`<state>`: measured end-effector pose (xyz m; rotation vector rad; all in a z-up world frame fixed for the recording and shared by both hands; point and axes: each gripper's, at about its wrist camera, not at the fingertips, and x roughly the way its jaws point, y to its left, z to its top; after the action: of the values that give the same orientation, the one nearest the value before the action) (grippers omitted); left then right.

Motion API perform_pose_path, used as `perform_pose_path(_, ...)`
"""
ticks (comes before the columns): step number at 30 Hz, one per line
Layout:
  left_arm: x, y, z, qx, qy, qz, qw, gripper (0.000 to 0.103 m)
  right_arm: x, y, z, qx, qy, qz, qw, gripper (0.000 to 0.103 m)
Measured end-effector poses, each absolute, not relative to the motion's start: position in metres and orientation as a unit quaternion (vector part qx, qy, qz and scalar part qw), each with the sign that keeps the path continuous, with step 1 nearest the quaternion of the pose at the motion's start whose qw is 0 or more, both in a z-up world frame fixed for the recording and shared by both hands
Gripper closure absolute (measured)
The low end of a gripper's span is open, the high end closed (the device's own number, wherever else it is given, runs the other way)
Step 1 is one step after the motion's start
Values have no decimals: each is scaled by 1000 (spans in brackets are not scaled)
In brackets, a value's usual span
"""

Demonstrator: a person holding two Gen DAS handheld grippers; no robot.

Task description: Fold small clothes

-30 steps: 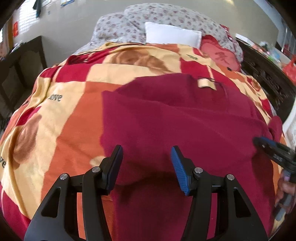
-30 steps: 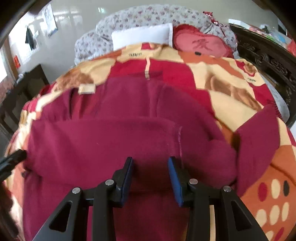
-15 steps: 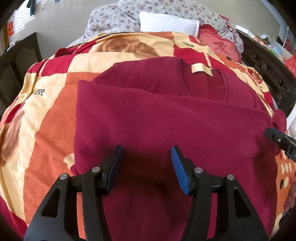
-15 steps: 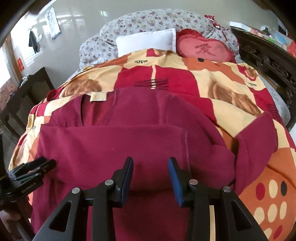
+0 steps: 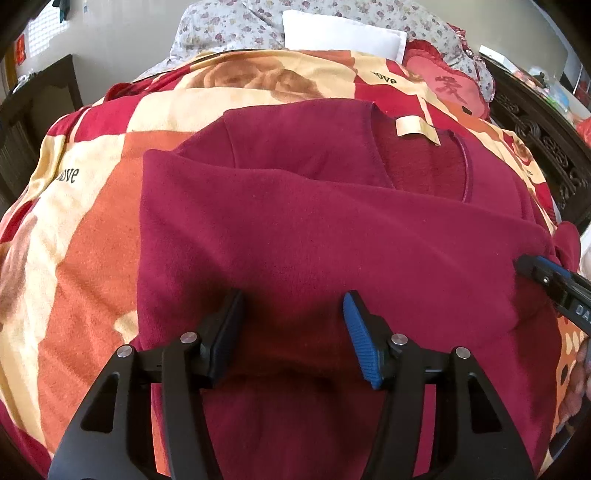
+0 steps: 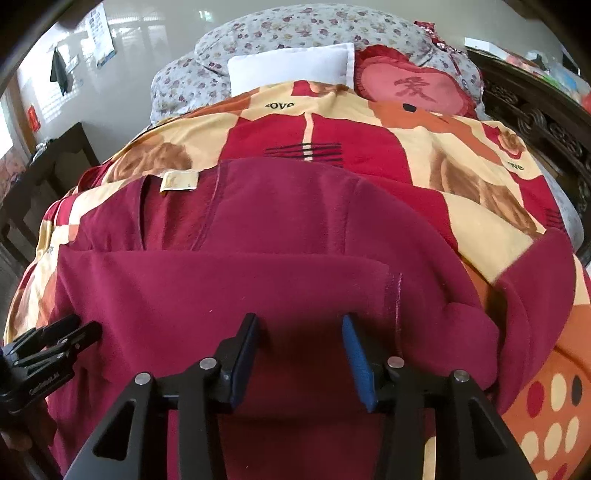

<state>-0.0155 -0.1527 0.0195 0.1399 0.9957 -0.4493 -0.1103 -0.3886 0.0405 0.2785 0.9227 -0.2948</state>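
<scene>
Left gripper [image 5: 293, 321]: fingers apart, over the red top [image 5: 332, 229].
Right gripper [image 6: 300, 345]: fingers apart, holding nothing.
Red top: folded, on the blanket [image 5: 92, 229].

Both tools pulled back, sweater [image 5: 332, 236] fold seemingly flatter, more collar label [image 5: 415, 127] showing

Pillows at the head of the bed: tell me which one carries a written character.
The heart-shaped red pillow, at the right, carries a dark red character. The white pillow beside it is plain, and the floral pillow behind both shows only small flowers.
</scene>
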Motion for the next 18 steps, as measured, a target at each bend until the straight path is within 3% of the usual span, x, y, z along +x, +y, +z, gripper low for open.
perform_pose_path(10, -19, -155, 16, 85, 482, -225, 842, 37, -133, -372, 27, 136, 454, -126, 872, 57)
perform_pose_path(18, -40, -140, 29, 86, 475, -216, 849, 37, -154, -370, 40, 163, 447, -124, 871, 57)
